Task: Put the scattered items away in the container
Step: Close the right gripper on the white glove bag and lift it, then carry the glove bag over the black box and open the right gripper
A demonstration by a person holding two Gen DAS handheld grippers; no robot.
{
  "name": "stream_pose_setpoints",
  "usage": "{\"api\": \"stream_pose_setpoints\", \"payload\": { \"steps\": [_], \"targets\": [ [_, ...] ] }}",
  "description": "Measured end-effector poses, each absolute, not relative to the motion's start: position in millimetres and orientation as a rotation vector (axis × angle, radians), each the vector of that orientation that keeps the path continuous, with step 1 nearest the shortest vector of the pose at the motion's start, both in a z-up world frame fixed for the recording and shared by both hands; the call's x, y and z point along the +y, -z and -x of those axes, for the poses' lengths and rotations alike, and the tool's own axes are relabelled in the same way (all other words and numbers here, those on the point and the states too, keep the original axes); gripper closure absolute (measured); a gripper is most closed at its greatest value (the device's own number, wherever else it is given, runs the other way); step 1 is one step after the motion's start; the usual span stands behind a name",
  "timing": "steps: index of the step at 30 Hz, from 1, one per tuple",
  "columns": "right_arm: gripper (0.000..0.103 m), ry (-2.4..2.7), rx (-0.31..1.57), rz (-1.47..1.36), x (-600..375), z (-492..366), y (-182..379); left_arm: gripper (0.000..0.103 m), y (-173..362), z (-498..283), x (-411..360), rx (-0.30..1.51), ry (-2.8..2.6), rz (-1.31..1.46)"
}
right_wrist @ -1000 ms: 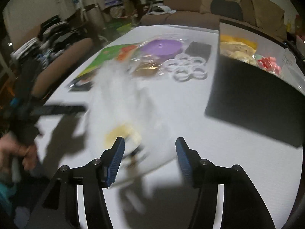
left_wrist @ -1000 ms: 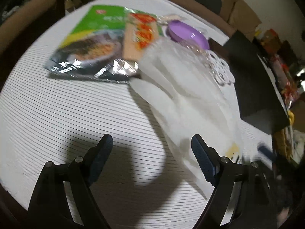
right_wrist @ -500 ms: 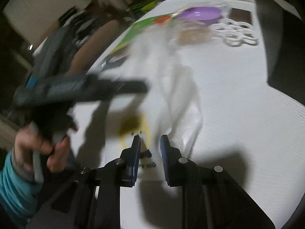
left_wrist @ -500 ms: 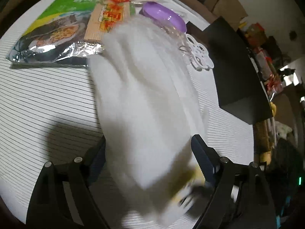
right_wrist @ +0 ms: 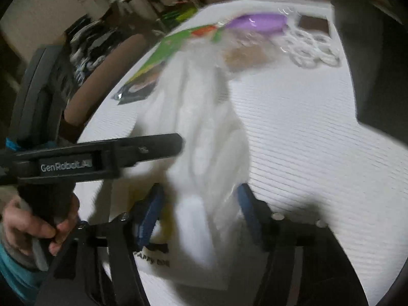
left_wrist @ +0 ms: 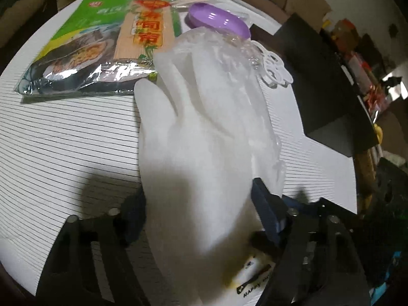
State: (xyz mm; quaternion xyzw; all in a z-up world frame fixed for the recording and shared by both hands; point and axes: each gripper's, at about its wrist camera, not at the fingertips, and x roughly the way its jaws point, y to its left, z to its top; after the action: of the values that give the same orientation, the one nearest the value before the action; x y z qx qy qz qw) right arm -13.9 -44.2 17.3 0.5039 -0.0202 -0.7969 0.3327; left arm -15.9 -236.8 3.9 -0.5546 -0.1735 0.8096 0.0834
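Left wrist: a soft, crinkled white bag (left_wrist: 204, 137) (translucent plastic) is seen on the striped table (left_wrist: 63, 137) between both wide-open grippers (left_wrist: 199, 211) (right_wrist: 199, 209); half a second ago the right one was nearly closed.

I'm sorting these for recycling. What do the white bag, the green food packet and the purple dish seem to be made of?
White bag: thin translucent plastic film, judging by its soft crinkled folds. Green food packet: glossy printed foil laminate, going by the silvery, wrinkled lower edge. Purple dish: apparently smooth rigid plastic with sharp highlights; glazed ceramic can't be excluded.
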Motion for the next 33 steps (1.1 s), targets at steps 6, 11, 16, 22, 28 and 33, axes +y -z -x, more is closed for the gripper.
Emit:
{"api": "stream_pose_setpoints", "payload": {
  "steps": [6,11,16,22,28,33],
  "targets": [
    [0.076,2.073,-0.051,-1.262,-47.4,6.1,-25.2,0.062,-7.1,14.1,-240.8,-0.540,-2.400,1.620],
    [0.084,2.087,-0.031,-1.193,-51.7,-7.6,-42.3,0.074,-21.3,2.0,-240.3,-0.535,-2.394,1.562],
    [0.084,2.082,-0.013,-1.194,-48.5,-19.0,-50.7,0.055,-23.2,-10.0,-242.2,-0.568,-2.380,1.580],
    [0.040,2.173,-0.128,-1.328,-4.3,-9.3,-31.2,0.027,-11.6,-22.8,-262.9,-0.647,-2.464,1.649],
    [0.059,2.039,-0.276,-1.362,-11.9,10.4,-13.8,0.024,-4.8,-24.5,-245.6,-0.553,-2.496,1.650],
    [0.074,2.035,-0.193,-1.321,-40.1,7.5,-18.5,0.053,-4.3,-22.0,-238.0,-0.569,-2.456,1.604]
  ]
}}
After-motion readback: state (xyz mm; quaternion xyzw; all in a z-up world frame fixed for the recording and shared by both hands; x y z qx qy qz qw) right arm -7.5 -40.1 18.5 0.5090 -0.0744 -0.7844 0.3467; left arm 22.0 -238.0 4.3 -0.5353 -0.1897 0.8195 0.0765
